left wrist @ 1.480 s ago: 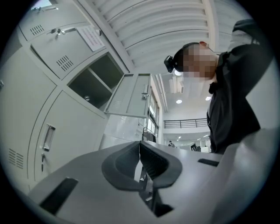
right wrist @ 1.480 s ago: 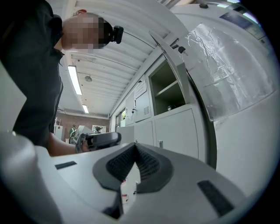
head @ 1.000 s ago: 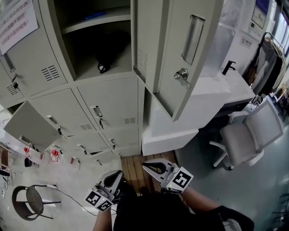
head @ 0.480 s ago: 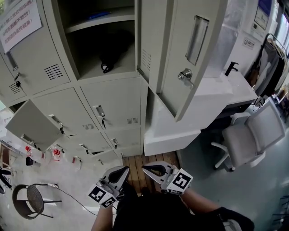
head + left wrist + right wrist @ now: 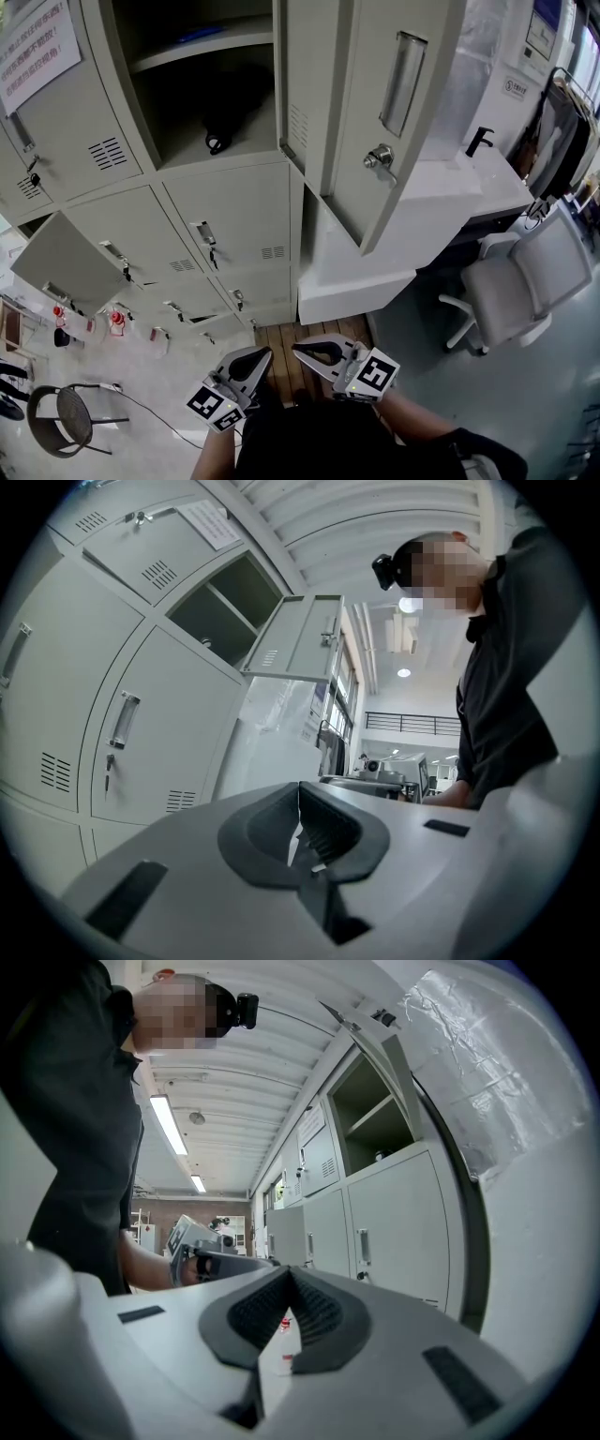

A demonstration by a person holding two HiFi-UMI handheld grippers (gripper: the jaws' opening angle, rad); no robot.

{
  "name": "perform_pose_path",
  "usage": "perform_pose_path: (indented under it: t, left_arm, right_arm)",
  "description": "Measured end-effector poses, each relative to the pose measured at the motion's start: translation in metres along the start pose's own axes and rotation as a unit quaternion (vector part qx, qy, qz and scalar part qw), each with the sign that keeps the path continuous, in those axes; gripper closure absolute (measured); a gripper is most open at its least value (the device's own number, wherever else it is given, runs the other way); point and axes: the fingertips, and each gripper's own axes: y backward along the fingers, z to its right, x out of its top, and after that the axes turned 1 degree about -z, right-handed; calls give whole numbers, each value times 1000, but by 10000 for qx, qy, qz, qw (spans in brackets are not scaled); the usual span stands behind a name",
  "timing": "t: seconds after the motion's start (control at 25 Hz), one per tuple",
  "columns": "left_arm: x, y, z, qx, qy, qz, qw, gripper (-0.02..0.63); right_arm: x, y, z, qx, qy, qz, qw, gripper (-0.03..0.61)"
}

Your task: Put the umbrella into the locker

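Note:
The black folded umbrella (image 5: 225,114) lies inside the open upper locker (image 5: 251,142), on its lower shelf, with its strap loop towards the front. The locker's door (image 5: 361,122) stands swung out to the right. Low in the head view, both grippers are held level close to the person's body, far below that locker. My left gripper (image 5: 259,355) is shut with nothing between its jaws, and in its own view the left gripper (image 5: 300,791) shows its pads meeting. My right gripper (image 5: 298,347) is likewise shut and holds nothing; the right gripper (image 5: 289,1275) shows closed pads.
A lower locker door (image 5: 56,262) hangs open at the left. A white counter (image 5: 450,197) stands right of the lockers, with a grey office chair (image 5: 520,291) beyond it. A round black stool (image 5: 58,422) sits at the lower left. Wooden floor slats (image 5: 279,345) lie ahead of the grippers.
My left gripper has drifted right, closer to the right gripper. The right gripper has stayed in place. The umbrella has not moved.

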Motion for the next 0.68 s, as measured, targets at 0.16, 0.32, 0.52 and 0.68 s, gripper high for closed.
perform_pose_path:
  t: [0.16,0.32,0.52,0.68]
  left_arm:
    - [1,-1,-1,7,-70,-9,10000,597]
    - [3,-2,0,71,-201,54,9998,597]
    - [5,-2,3,65,-302,171,9994,597]
    - [3,-2,4,53,-274,102,9996,597]
  right_arm:
    - [0,2,6,-90,46,32,9999,568]
    - [1,5,10,-175,63,106,9998,568]
    - [0,4,8,-162,38,112,9998,567]
    - [-4,5,6,-164,72,11,9998,568]
